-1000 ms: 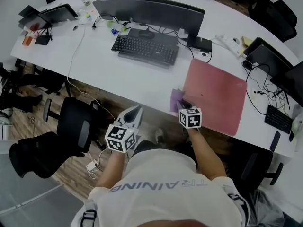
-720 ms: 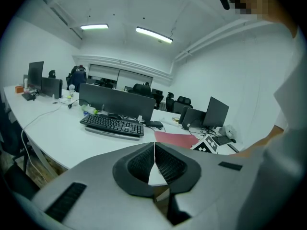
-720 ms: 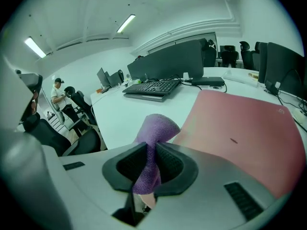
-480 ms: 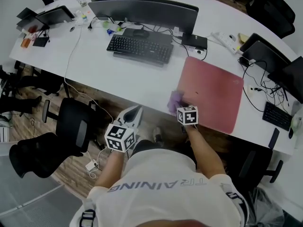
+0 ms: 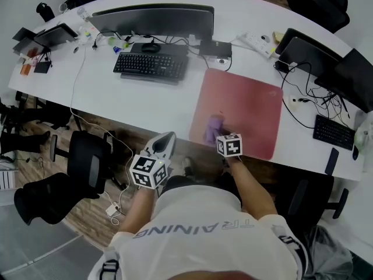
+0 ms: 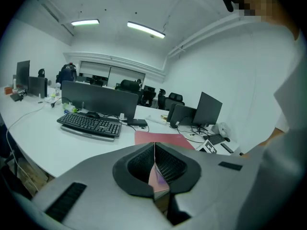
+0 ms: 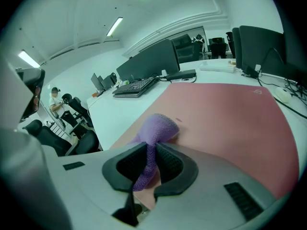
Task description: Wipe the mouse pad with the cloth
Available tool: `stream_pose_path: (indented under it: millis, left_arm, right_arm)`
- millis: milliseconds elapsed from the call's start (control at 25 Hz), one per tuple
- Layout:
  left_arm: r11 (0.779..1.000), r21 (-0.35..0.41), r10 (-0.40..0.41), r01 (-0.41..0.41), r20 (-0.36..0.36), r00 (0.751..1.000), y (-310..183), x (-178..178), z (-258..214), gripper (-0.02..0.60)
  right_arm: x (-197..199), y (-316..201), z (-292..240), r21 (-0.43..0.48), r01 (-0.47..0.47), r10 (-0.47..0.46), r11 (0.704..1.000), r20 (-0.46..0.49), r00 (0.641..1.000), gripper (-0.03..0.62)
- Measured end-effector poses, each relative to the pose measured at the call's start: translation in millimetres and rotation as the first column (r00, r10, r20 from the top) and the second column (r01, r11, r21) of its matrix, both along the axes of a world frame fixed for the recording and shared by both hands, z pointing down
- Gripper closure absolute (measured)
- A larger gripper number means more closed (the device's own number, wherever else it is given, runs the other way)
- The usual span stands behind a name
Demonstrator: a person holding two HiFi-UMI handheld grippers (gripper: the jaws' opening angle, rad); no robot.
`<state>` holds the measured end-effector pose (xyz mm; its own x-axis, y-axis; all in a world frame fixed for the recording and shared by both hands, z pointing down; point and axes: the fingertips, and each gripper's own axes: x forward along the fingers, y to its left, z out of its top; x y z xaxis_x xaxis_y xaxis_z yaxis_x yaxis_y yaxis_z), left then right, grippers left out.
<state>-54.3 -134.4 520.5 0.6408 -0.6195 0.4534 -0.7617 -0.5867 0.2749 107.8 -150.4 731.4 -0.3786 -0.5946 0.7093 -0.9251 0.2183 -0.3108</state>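
A large pink mouse pad [image 5: 245, 107] lies on the white desk [image 5: 116, 92], right of the keyboard. My right gripper [image 5: 218, 134] is shut on a purple cloth [image 5: 213, 128], whose free end rests on the pad's near left part. In the right gripper view the purple cloth [image 7: 153, 138] is pinched between the jaws of my right gripper [image 7: 152, 161] and bunches up on the pink mouse pad [image 7: 230, 114]. My left gripper [image 5: 165, 143] hangs off the desk's near edge over the floor, shut with nothing held. In the left gripper view its jaws [image 6: 154, 166] meet, the mouse pad [image 6: 160, 139] beyond.
A black keyboard [image 5: 150, 66] and wide monitor [image 5: 151, 20] stand left of the pad. Cables and further monitors [image 5: 317, 60] crowd the right end of the desk, with a second keyboard [image 5: 332, 132]. Black office chairs [image 5: 87, 162] stand at the near left.
The right gripper has slid the cloth from the pad's near left edge further onto the pad. The view has shifted as the head moved. The left gripper stays put.
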Motion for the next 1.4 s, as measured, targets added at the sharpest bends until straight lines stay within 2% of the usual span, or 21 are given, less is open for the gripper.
stream_pose_path:
  millis: [440, 800, 1160, 1400]
  left_arm:
    - [0.999, 0.005, 0.048, -0.048, -0.029, 0.998, 15.5, 92.9, -4.0, 0.549]
    - [0.994, 0.010, 0.113, -0.113, -0.065, 0.991, 27.7, 167.8, 0.6, 0.549]
    - [0.975, 0.018, 0.221, -0.220, -0.088, 0.971, 37.8, 232.5, 2.7, 0.549]
    - [0.959, 0.028, 0.282, -0.281, -0.096, 0.955, 40.9, 257.6, -2.0, 0.549]
  right_arm:
    - [93.3, 43.3, 0.0, -0.023, -0.052, 0.052, 0.998, 0.000, 0.999, 0.517]
    - [173.4, 79.0, 1.5, -0.025, -0.114, 0.113, 0.993, -0.035, 0.993, 0.517]
    - [248.4, 118.5, 1.6, -0.031, -0.225, 0.222, 0.974, -0.077, 0.972, 0.517]
    - [287.8, 143.0, 0.6, -0.032, -0.309, 0.304, 0.951, -0.108, 0.947, 0.517]
